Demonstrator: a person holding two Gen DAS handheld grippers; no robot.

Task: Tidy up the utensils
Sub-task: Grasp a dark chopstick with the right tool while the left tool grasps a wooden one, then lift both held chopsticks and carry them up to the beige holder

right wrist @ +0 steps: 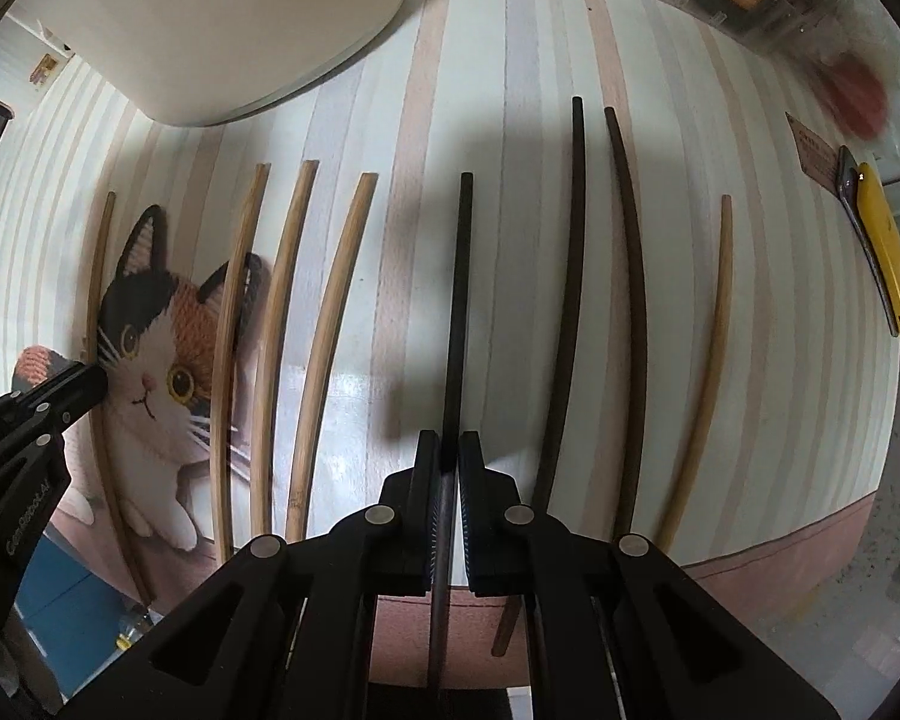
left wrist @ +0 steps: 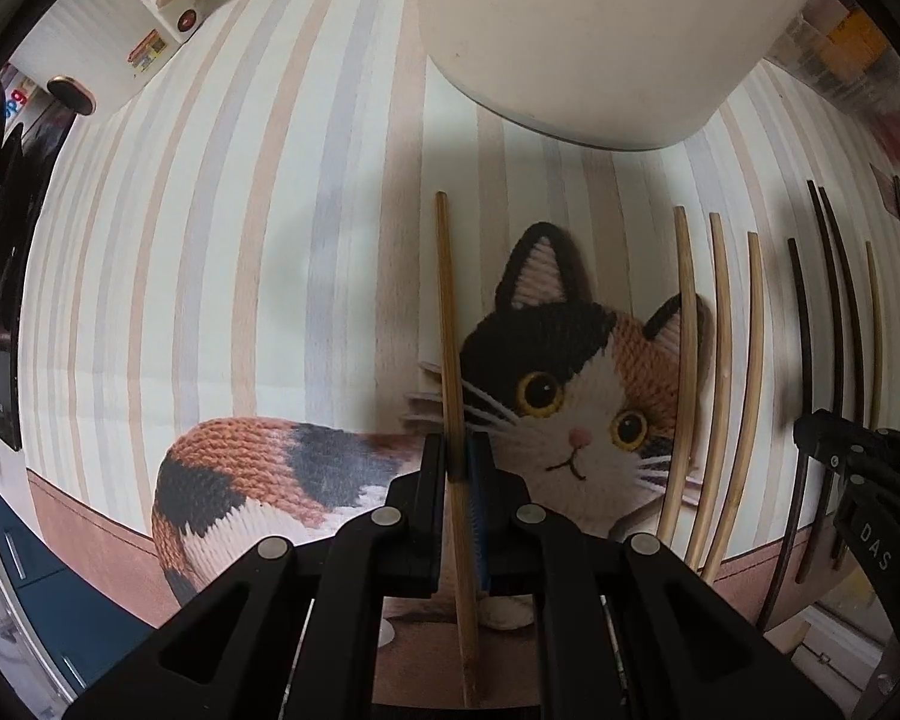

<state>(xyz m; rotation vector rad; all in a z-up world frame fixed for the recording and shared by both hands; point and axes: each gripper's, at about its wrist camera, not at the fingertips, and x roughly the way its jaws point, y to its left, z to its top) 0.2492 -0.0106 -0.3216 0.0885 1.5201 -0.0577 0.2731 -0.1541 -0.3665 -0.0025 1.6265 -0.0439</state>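
Observation:
My left gripper [left wrist: 457,450] is shut on a light bamboo chopstick [left wrist: 450,324], held over the striped cat-print mat [left wrist: 210,240]. My right gripper [right wrist: 449,450] is shut on a dark chopstick [right wrist: 461,300], held over the same mat [right wrist: 390,180]. Three more bamboo chopsticks [right wrist: 282,324] lie side by side on the mat left of the dark one. Two dark chopsticks [right wrist: 600,276] and one bamboo chopstick [right wrist: 711,360] lie to its right. The left gripper also shows at the left edge of the right wrist view [right wrist: 84,384], the right gripper at the right edge of the left wrist view [left wrist: 810,426].
A large white container [left wrist: 600,30] stands at the back of the mat. A yellow-cased phone [right wrist: 882,252] lies at the far right. A white appliance [left wrist: 150,6] stands at the back left. The mat's front edge hangs near the table edge.

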